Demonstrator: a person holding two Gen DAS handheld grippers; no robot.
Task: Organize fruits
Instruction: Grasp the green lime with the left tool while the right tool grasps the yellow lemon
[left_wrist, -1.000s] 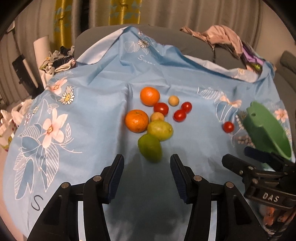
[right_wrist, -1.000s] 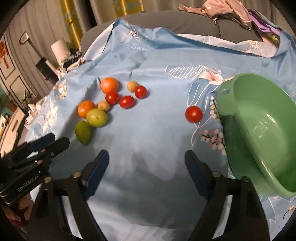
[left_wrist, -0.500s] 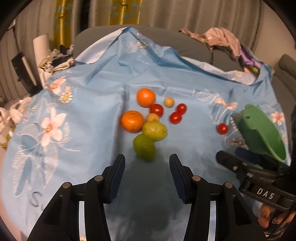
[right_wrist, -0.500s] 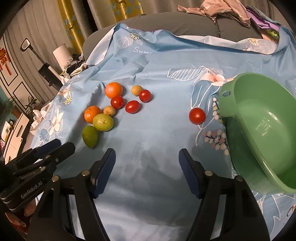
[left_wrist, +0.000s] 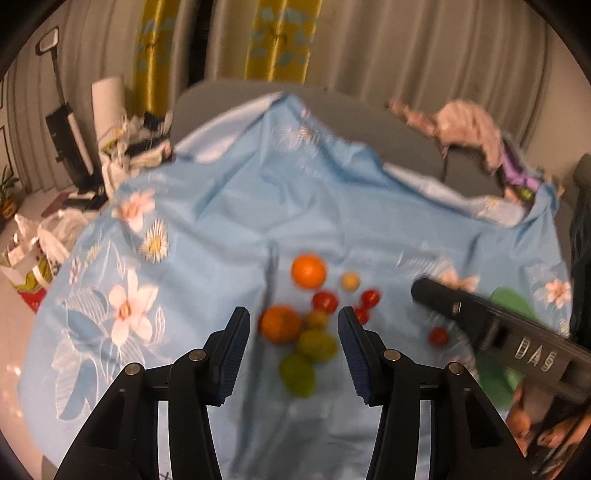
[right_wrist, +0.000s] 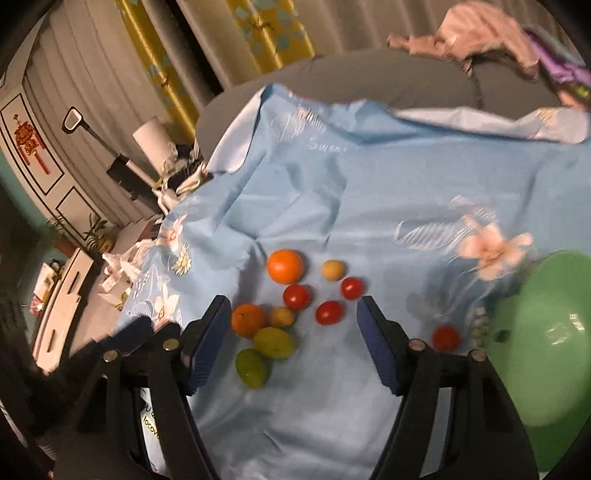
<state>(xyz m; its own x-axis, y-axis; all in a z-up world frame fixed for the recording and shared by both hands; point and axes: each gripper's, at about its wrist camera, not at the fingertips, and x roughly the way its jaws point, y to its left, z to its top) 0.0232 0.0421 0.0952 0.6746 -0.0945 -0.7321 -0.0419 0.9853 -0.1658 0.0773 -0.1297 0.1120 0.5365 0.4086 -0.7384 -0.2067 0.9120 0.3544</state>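
A cluster of fruit lies on a blue flowered cloth (left_wrist: 229, 229): two oranges (left_wrist: 308, 271) (left_wrist: 280, 325), two green fruits (left_wrist: 297, 374) (left_wrist: 317, 343), small yellow ones and several red tomatoes (left_wrist: 325, 301). One tomato (right_wrist: 446, 338) lies apart, near a green bowl (right_wrist: 546, 354) on the right. My left gripper (left_wrist: 291, 354) is open and empty above the near side of the cluster. My right gripper (right_wrist: 293, 341) is open and empty, also held above the cluster; it shows at the right of the left wrist view (left_wrist: 480, 321).
The cloth covers a grey sofa-like seat (right_wrist: 369, 74) with pink and purple clothes (right_wrist: 491, 33) heaped at the back right. Clutter, a paper roll (left_wrist: 109, 99) and a vacuum (left_wrist: 70, 129) stand off the left edge. Curtains hang behind.
Both grippers have risen and pulled back, so the fruit looks smaller and lower in view. The right gripper has swung left toward the cluster. Both stay open. No fruit has moved.
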